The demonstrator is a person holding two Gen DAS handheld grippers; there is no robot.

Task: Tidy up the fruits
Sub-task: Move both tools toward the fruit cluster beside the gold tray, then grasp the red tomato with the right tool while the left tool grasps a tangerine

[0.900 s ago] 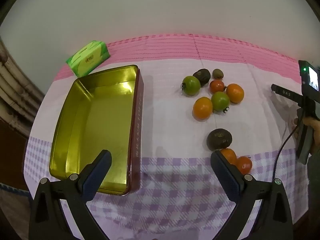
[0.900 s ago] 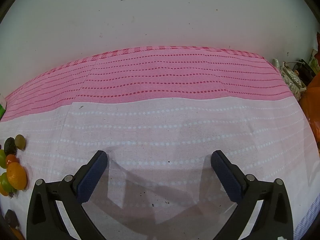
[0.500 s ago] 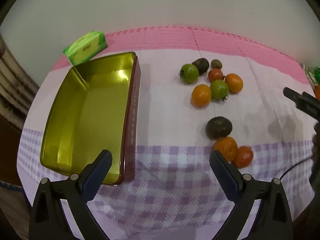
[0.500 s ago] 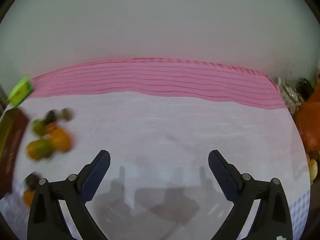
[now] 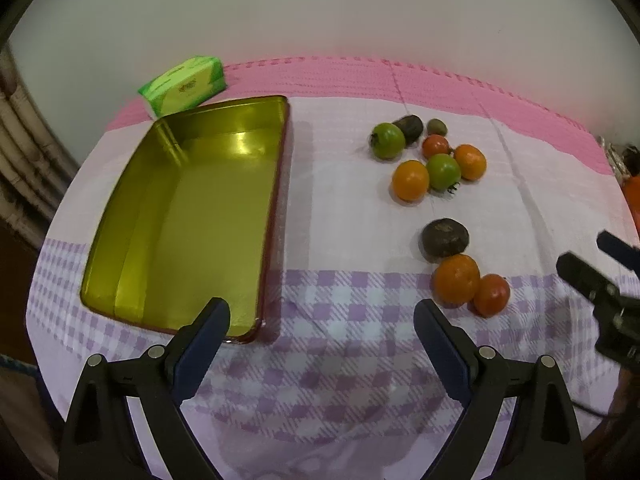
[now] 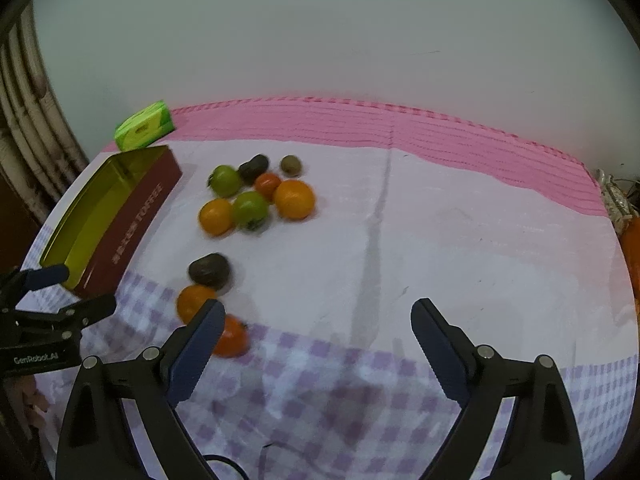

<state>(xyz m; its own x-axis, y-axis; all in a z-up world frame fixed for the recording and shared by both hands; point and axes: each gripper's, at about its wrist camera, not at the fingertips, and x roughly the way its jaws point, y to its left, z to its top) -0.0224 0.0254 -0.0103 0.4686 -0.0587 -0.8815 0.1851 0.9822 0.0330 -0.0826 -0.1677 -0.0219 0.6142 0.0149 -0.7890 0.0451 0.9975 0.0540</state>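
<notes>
Both claws hung above the near edge of the table (image 5: pixel 344 208), tipped steeply down toward the cloth. The left claw (image 5: pixel 322 326) was released, its jaws spread wide with nothing between them; its left finger (image 5: pixel 204 336) overlapped the near corner of the tin (image 5: pixel 276 216), which lay empty on the left of the table. The right claw (image 6: pixel 314 326) was likewise released and empty, over bare checked cloth, and it showed at the right edge of the left view. The left finger of the right claw hid part of a red fruit (image 6: pixel 232 338).

The fruits (image 5: pixel 434 160) lay loose on the cloth to the right of the tin, well apart from it: a far cluster of seven, and nearer, a dark fruit (image 5: pixel 444 238), an orange (image 5: pixel 456 280) and the red one, touching. A green pack (image 5: pixel 184 86) sat beyond the tin.
</notes>
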